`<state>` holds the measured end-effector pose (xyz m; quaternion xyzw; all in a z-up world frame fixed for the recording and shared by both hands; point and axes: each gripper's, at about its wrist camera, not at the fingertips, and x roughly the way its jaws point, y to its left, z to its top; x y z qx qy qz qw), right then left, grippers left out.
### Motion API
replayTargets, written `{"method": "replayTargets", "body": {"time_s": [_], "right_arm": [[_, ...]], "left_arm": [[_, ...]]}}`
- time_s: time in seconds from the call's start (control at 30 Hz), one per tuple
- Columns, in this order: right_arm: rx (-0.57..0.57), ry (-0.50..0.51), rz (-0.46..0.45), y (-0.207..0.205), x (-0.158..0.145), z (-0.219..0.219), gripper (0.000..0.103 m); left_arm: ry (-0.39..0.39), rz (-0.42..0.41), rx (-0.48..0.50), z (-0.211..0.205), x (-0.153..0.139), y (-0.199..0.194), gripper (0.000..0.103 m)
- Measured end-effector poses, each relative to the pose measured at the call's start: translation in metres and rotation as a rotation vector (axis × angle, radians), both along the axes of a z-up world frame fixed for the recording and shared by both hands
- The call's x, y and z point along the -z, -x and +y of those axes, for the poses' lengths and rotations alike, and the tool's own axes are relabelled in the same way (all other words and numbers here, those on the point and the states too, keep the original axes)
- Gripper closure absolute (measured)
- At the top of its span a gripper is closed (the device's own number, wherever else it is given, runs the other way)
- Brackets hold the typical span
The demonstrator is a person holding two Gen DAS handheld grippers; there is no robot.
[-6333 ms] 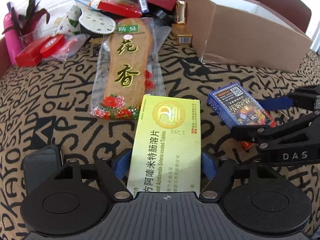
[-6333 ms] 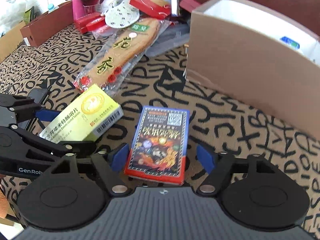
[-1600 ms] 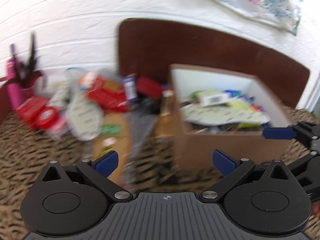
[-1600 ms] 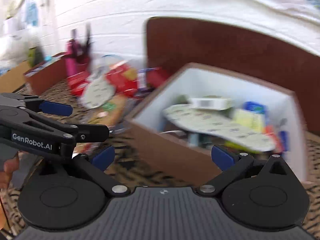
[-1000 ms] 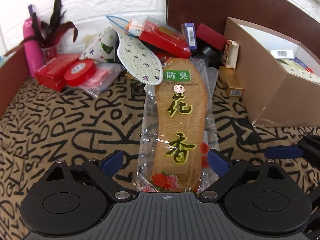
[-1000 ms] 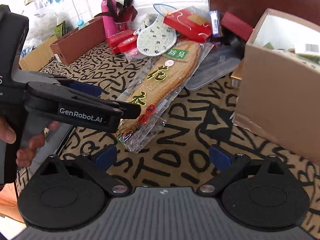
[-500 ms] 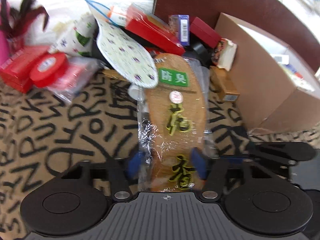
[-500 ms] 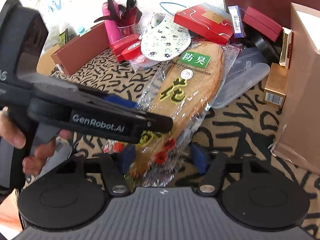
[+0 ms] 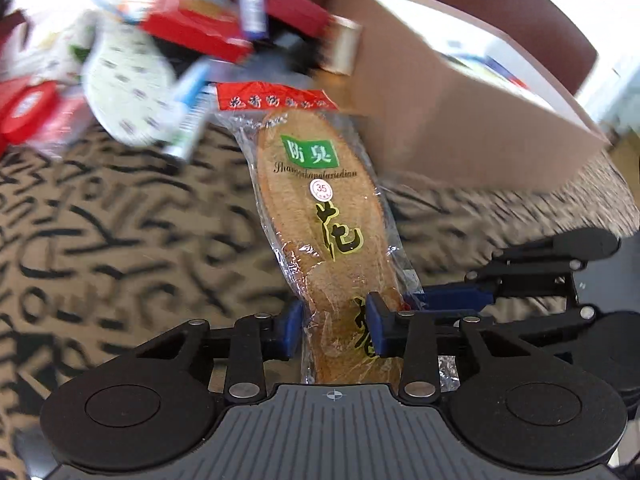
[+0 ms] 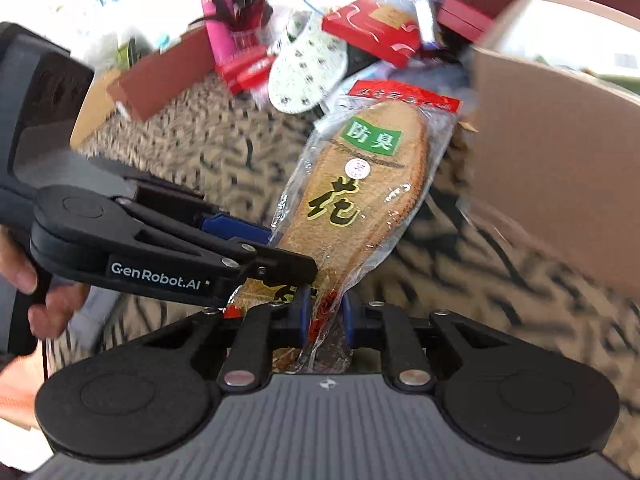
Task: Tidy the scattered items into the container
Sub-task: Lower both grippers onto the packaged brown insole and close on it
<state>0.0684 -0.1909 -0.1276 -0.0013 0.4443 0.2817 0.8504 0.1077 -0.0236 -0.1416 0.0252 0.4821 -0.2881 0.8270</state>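
Note:
A tan insole pack [image 9: 320,208] in clear plastic with a red header and green label is held by both grippers at its near end, lifted and tilted off the patterned cloth. My left gripper [image 9: 334,326] is shut on it; the right gripper's blue finger [image 9: 452,294] shows at its right edge. In the right wrist view my right gripper [image 10: 325,314] is shut on the pack's [image 10: 360,200] near edge, with the left gripper [image 10: 240,240] clamping from the left. The brown cardboard box [image 9: 460,120] stands to the right, also in the right wrist view [image 10: 560,168].
A pile lies at the back: a white patterned insole [image 9: 124,96], red boxes [image 9: 192,28], red tape [image 9: 28,112], a small blue box [image 9: 252,4]. A pink bottle [image 10: 218,32] and a brown tray [image 10: 160,76] stand at the far left. Black-lettered cloth [image 9: 100,240] covers the table.
Both grippers have closed tighter on the insole pack and lifted it off the cloth; its red header now shows. The views are swinging, with motion blur.

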Motion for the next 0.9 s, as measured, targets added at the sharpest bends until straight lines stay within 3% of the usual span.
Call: {"method": "replayTargets", "body": {"time_s": [0.03, 0.1, 0.2, 0.3, 0.37, 0.43, 0.73, 0.8, 0.9], "right_arm": [[0.005, 0.008, -0.003, 0.007, -0.002, -0.007, 0.085], [0.022, 0.027, -0.012, 0.017, -0.006, -0.019, 0.082], [0.057, 0.022, -0.008, 0.020, -0.008, -0.033, 0.075], [0.063, -0.005, 0.010, 0.017, -0.005, -0.034, 0.071], [0.059, -0.023, 0.018, 0.013, -0.002, -0.032, 0.058], [0.061, -0.029, 0.019, 0.010, 0.000, -0.028, 0.054], [0.057, -0.042, 0.003, -0.007, 0.009, -0.011, 0.042], [0.060, -0.048, -0.004, -0.011, 0.011, -0.009, 0.041], [0.071, -0.048, -0.013, -0.015, 0.012, -0.006, 0.041]], "left_arm": [[0.003, -0.003, 0.014, -0.006, 0.000, 0.007, 0.069], [0.006, -0.015, 0.019, -0.014, -0.001, 0.016, 0.048], [-0.034, -0.054, -0.021, -0.017, -0.001, 0.018, 0.033], [-0.020, -0.022, -0.064, -0.010, 0.002, 0.010, 0.031], [-0.004, 0.007, -0.074, -0.007, 0.005, 0.002, 0.030], [0.004, 0.013, -0.082, -0.008, 0.007, -0.005, 0.027], [0.004, -0.021, -0.042, -0.027, 0.015, -0.021, 0.024], [-0.008, -0.038, -0.030, -0.029, 0.015, -0.022, 0.039], [-0.010, -0.042, -0.041, -0.028, 0.015, -0.024, 0.043]]}}
